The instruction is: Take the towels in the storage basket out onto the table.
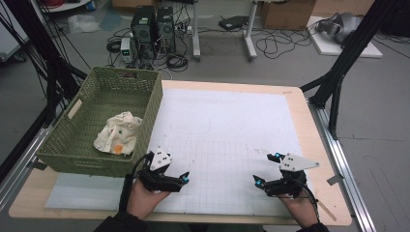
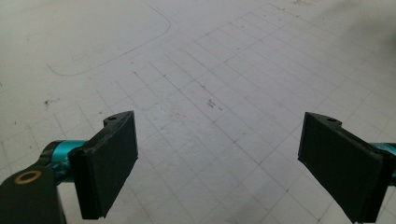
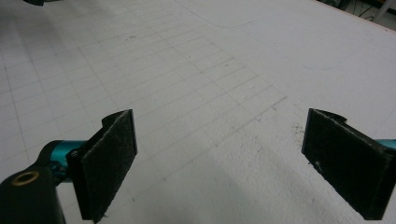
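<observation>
Left hand-held gripper [image 1: 180,170] and right hand-held gripper [image 1: 265,168] hover agape over the white mat [image 1: 222,130].

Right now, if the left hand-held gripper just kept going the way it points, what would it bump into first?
Probably nothing solid: the left hand-held gripper, jaws open and empty, points across the white gridded mat toward the right hand-held gripper. Tilted slightly down, it would likely meet the mat first; depth is hard to judge.

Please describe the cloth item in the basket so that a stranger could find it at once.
Look at the green woven basket on the table's left side. Inside it, near the front right corner, lies a crumpled cream cloth. It is the basket's sole content, pale with small coloured marks and an orange spot.
</observation>
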A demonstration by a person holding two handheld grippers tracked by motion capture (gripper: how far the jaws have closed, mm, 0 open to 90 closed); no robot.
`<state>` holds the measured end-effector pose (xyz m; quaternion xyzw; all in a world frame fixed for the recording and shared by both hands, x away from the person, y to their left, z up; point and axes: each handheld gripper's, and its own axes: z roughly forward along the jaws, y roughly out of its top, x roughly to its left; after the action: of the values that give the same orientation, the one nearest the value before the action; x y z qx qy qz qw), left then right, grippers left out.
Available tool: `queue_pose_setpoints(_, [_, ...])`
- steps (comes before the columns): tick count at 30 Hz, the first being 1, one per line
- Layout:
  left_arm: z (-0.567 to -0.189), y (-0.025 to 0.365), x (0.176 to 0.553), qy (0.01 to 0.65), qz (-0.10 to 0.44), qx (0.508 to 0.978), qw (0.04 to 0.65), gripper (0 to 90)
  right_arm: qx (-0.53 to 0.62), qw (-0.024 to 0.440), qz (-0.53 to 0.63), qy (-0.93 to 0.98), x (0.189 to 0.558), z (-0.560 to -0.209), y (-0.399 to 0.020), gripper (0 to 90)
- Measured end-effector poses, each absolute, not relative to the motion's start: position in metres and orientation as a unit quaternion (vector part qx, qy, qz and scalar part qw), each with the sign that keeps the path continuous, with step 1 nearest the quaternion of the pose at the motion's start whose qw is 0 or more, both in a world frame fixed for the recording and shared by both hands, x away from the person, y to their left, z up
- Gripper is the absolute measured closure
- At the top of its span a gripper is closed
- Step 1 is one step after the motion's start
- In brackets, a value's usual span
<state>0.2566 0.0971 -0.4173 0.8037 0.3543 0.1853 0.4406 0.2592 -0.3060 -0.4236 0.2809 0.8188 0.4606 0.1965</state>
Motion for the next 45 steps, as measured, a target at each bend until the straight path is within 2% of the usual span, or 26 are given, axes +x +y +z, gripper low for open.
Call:
queue_pose_setpoints(22, [-0.411,0.094,0.255,0.355,0.16,0.8,0.457,13.2,0.284,0.195,0.462,0.817,0.257,-0.422,-0.306,9.5])
queue_pose_setpoints(27, [-0.408,0.091,0.254,0.349,0.152,0.799,0.465,15.7,0.283,0.196,0.46,0.818,0.256,-0.422,-0.305,9.5])
queue_pose_setpoints(37, [-0.398,0.084,0.259,0.337,0.119,0.798,0.485,18.2,0.286,0.196,0.467,0.813,0.257,-0.422,-0.309,9.5])
queue_pose_setpoints(40, [-0.394,0.084,0.261,0.332,0.094,0.797,0.497,21.5,0.289,0.193,0.47,0.811,0.258,-0.422,-0.31,9.5])
queue_pose_setpoints(45, [-0.385,0.086,0.265,0.329,0.069,0.79,0.513,21.7,0.291,0.192,0.472,0.81,0.26,-0.422,-0.311,9.5])
